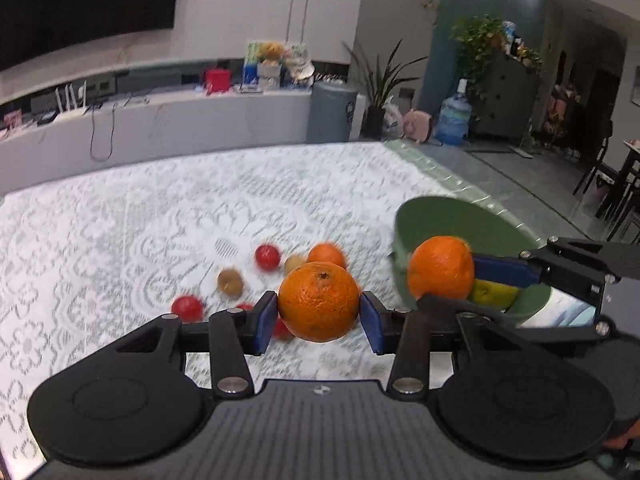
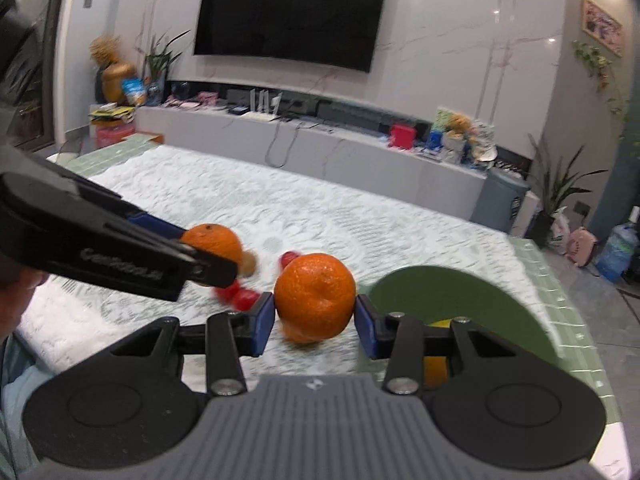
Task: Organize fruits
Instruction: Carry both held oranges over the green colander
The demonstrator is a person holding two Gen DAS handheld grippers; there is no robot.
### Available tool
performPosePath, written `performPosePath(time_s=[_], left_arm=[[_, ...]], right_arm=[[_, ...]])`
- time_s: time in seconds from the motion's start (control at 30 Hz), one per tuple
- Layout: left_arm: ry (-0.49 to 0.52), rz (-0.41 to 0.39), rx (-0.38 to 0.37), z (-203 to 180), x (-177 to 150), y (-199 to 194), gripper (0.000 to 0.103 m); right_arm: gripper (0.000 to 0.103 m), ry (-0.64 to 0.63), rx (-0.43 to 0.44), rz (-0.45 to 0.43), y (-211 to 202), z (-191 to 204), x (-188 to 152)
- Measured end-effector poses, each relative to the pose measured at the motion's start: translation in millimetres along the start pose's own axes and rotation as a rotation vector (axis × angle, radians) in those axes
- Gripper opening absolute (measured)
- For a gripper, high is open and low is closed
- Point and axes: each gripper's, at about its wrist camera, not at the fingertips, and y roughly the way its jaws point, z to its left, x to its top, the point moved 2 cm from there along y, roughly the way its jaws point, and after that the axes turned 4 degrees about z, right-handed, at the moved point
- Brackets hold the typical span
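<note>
Both grippers grip oranges: left gripper (image 1: 319,314) holds one orange (image 1: 318,301) above the desk (image 1: 120,220); right gripper (image 2: 315,320) carries another (image 2: 315,293) beside the green bowl (image 2: 460,296). Next, I judge: lower and release inside.

Counter (image 1: 120,208) under white lace cloth (image 1: 280,192), green edge showing. On it: green bowl (image 1: 424,216) at right; loose orange (image 1: 327,255), two brown fruits (image 1: 230,282), red fruits (image 1: 267,257) clustered mid-surface.

Small fruits (image 1: 230,282) crowd the frame's centre; green bowl (image 1: 440,216) blocks the right; lace cloth (image 1: 100,232) left lies open
</note>
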Motion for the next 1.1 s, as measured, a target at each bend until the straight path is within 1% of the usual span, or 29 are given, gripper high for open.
performPosePath(time_s=[0.17,0.27,0.4,0.5,0.6,0.67,0.73,0.9,1.1], left_arm=[[0.057,-0.027,-0.047,-23,16,-4,0.051],[0.107,-0.028,-0.057,-41,25,-2,0.051],[0.167,-0.03,-0.098,-63,32,1,0.051],[0.237,-0.014,-0.118,-82,34,7,0.051],[0.313,0.021,-0.125,-101,36,17,0.051],[0.351,0.051,-0.135,-112,36,25,0.051],[0.368,0.083,-0.148,-117,35,33,0.051],[0.338,0.2,-0.187,-119,38,59,0.051],[0.279,0.292,-0.241,-113,41,82,0.051]], right_arm=[[0.041,0.041,-0.02,0.017,-18,-33,8],[0.041,0.041,-0.044,0.03,-28,-52,9],[0.041,0.055,-0.059,0.082,-33,-76,7],[0.041,0.05,-0.066,0.129,-34,-91,4],[0.041,0.044,-0.055,0.208,-29,-101,0],[0.041,0.068,-0.03,0.261,-24,-111,-5],[0.041,0.105,-0.001,0.308,-18,-120,-7],[0.041,0.154,0.061,0.413,-2,-138,-12],[0.041,0.166,0.119,0.495,16,-147,-10]])
